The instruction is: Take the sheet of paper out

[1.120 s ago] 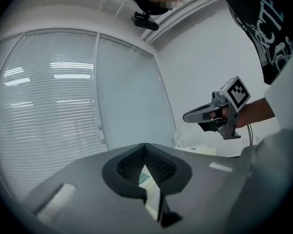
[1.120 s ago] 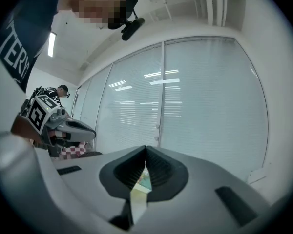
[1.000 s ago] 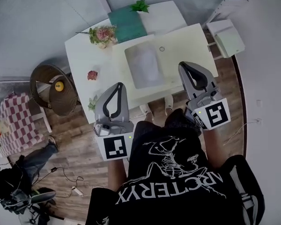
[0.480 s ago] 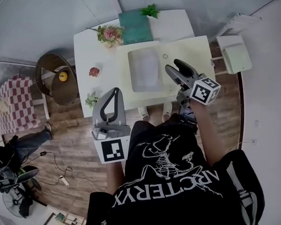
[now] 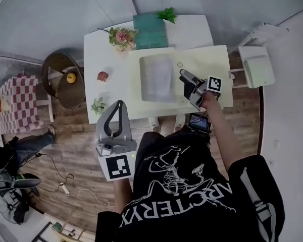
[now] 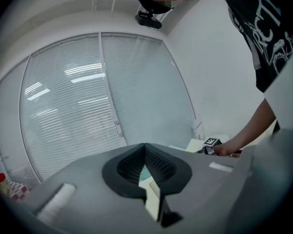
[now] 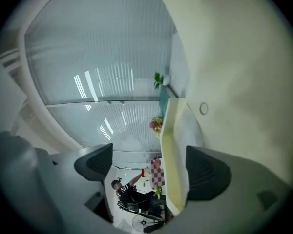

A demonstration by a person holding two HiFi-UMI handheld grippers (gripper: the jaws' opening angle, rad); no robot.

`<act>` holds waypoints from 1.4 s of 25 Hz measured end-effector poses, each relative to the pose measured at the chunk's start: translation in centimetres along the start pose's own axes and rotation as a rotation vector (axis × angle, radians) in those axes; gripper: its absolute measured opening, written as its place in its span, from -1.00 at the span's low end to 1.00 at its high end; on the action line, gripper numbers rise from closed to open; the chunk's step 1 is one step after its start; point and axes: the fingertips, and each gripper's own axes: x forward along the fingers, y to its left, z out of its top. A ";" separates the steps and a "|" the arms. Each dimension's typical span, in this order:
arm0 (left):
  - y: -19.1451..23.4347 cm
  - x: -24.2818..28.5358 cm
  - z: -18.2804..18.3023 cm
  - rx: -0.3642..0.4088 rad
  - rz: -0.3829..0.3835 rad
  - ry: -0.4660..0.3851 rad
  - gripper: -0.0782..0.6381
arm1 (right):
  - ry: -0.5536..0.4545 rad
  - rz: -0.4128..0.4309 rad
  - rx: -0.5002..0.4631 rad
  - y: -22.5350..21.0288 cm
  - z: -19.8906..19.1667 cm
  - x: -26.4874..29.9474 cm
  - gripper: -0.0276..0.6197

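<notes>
A white sheet of paper point(image 5: 156, 77) lies on a pale yellow folder point(image 5: 207, 59) on the white table point(image 5: 98, 59). My right gripper point(image 5: 185, 80) is turned on its side at the folder's near edge, just right of the sheet. In the right gripper view its jaws point(image 7: 149, 172) are opening and stand wide apart. The folder's yellow edge point(image 7: 170, 165) and the sheet point(image 7: 185, 130) run between them, and the pads do not press on either. My left gripper point(image 5: 117, 116) hangs in front of the table over the floor, shut and empty point(image 6: 145, 147).
A teal book point(image 5: 150, 24), flowers point(image 5: 122, 36), a small plant point(image 5: 166, 15) and a pink object point(image 5: 102, 76) sit on the table. A wicker chair point(image 5: 58, 82) stands to the left, a white stool point(image 5: 257, 67) to the right. A small ring point(image 5: 180, 64) lies on the folder.
My right gripper came down to the folder's near edge, rolled onto its side and opened its jaws. The left gripper stayed in front of the table, still shut.
</notes>
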 end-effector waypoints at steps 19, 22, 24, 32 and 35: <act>1.1 -3.4 -2.4 0.019 0.078 0.092 -0.75 | 0.194 -0.023 0.183 -6.1 -3.7 6.8 0.51; 1.8 -3.9 -2.8 0.013 0.097 0.104 -0.75 | 0.237 -0.029 0.184 -6.2 -4.2 7.7 0.51; 2.1 -4.2 -3.1 0.007 0.110 0.111 -0.75 | 0.276 -0.050 0.163 -6.4 -4.6 8.4 0.50; 2.9 -5.1 -3.8 -0.004 0.142 0.126 -0.75 | 0.319 -0.162 0.140 -8.6 -5.2 9.8 -0.23; 3.1 -5.5 -4.1 -0.007 0.154 0.133 -0.75 | 0.343 -0.206 0.128 -9.5 -5.6 10.0 -0.66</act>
